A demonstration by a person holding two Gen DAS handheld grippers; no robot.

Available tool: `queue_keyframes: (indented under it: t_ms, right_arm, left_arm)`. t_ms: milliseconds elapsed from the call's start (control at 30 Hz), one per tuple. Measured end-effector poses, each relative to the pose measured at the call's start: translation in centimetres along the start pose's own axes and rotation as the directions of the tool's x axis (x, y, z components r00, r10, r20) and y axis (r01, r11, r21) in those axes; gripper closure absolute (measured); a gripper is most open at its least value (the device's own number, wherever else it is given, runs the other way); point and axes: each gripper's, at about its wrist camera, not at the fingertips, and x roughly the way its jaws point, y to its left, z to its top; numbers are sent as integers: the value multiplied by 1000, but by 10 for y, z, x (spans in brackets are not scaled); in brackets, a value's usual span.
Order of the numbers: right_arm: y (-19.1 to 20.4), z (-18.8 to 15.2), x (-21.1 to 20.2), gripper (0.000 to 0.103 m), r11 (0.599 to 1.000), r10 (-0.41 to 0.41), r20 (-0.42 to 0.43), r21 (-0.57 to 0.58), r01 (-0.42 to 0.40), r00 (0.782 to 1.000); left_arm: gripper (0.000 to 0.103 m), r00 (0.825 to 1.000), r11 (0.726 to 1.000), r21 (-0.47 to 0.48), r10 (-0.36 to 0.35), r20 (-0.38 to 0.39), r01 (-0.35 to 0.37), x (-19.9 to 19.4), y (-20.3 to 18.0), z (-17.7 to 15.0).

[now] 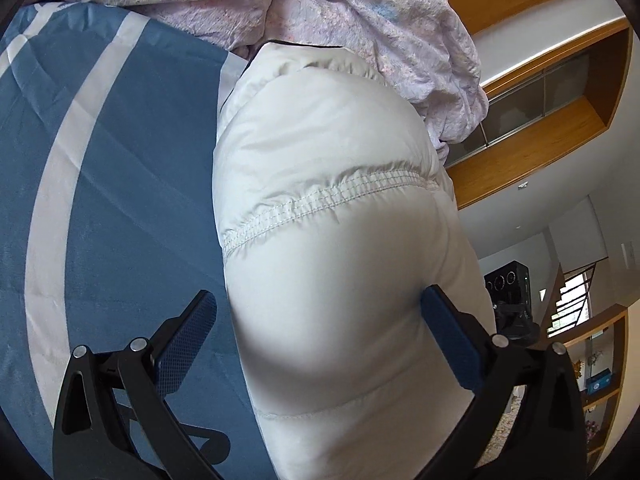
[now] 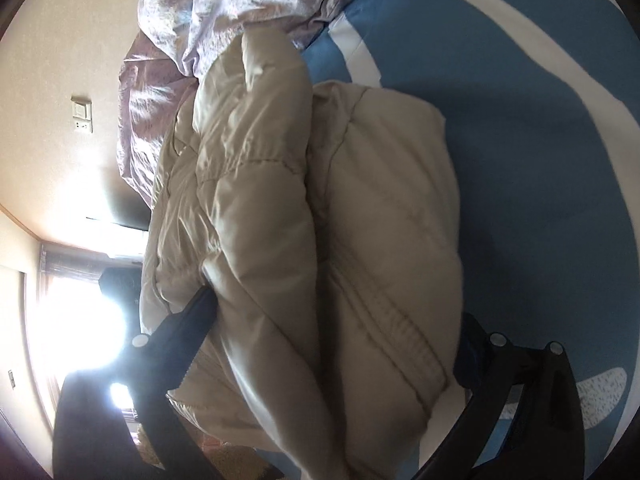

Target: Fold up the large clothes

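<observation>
A puffy white quilted down jacket (image 1: 328, 216) lies folded in a thick bundle on the blue bed sheet (image 1: 132, 184). My left gripper (image 1: 316, 312) is open wide, with the jacket's bulk between its blue-padded fingers (image 1: 448, 332); the right pad touches the fabric, the left pad stands apart from it. In the right wrist view the same jacket (image 2: 360, 220) fills the middle. My right gripper (image 2: 336, 312) straddles it with jaws wide; the left finger (image 2: 192, 316) presses into a fold, and the right finger (image 2: 472, 344) is mostly hidden behind the jacket.
A crumpled lilac quilt (image 1: 320, 4) is heaped at the head of the bed, just beyond the jacket; it also shows in the right wrist view (image 2: 224, 12). The sheet has white stripes (image 2: 520, 40). Wooden shelving (image 1: 536, 120) and a bright window (image 2: 76, 320) lie off the bed.
</observation>
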Motion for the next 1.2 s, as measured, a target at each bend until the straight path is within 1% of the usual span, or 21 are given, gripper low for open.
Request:
queue_keyframes:
  t_ms: [167, 333, 367, 400, 433, 467, 500, 533, 567, 600, 700, 800, 933, 1000, 1100, 1200]
  right_arm:
    - [4, 1, 6, 2, 999, 2, -23, -45, -3, 1000]
    - [12, -3, 13, 2, 995, 29, -20, -100, -30, 999]
    - [14, -4, 14, 2, 992, 49, -13, -112, -50, 999]
    - [15, -6, 15, 4, 989, 68, -1, -128, -68, 998]
    - [18, -6, 18, 7, 987, 74, 9, -144, -72, 997]
    - [20, -10, 17, 15, 984, 82, 20, -162, -77, 996]
    - [21, -11, 16, 22, 980, 93, 36, -179, -85, 995]
    - [22, -14, 14, 25, 977, 107, 52, -193, -95, 993]
    - [24, -16, 13, 31, 974, 110, 62, -207, -95, 992]
    - [26, -18, 11, 37, 971, 118, 72, -216, -100, 990]
    - [33, -21, 8, 46, 965, 130, 95, -240, -104, 987]
    - [47, -20, 9, 51, 957, 140, 110, -268, -107, 984]
    - [65, -15, 16, 52, 950, 153, 107, -291, -116, 982]
    - [73, -7, 17, 53, 942, 160, 99, -314, -122, 982]
    - [97, 6, 35, 54, 930, 164, 84, -346, -125, 983]
    - [111, 12, 53, 54, 922, 162, 61, -364, -129, 985]
  left_arm:
    - [1, 998, 998, -23, -55, -22, 54, 10, 4, -1]
    - [1, 998, 998, -23, -60, -7, 60, 18, 0, -4]
    - [1, 998, 998, -21, -56, -1, 56, 18, -1, -4]
    - [1, 998, 998, -15, -55, 5, 55, 17, -3, -5]
    - [4, 999, 999, -2, -51, 15, 51, 16, -6, -6]
    - [11, 998, 999, 11, -50, 26, 50, 13, -9, -8]
    - [13, 998, 999, 25, -49, 38, 48, 10, -12, -8]
    - [18, 998, 998, 35, -49, 45, 47, 8, -14, -8]
    - [22, 997, 998, 47, -50, 53, 48, 5, -17, -8]
    - [23, 997, 997, 55, -50, 60, 47, 3, -19, -7]
    - [27, 995, 996, 73, -51, 80, 46, -1, -24, -4]
    - [29, 993, 995, 89, -52, 107, 42, -9, -26, 1]
    - [30, 986, 995, 101, -42, 159, 26, -28, -24, 12]
    - [30, 981, 995, 99, -31, 193, 12, -41, -18, 17]
    - [30, 972, 996, 92, -4, 235, -18, -59, -6, 24]
    - [30, 963, 996, 72, 30, 267, -51, -77, 10, 28]
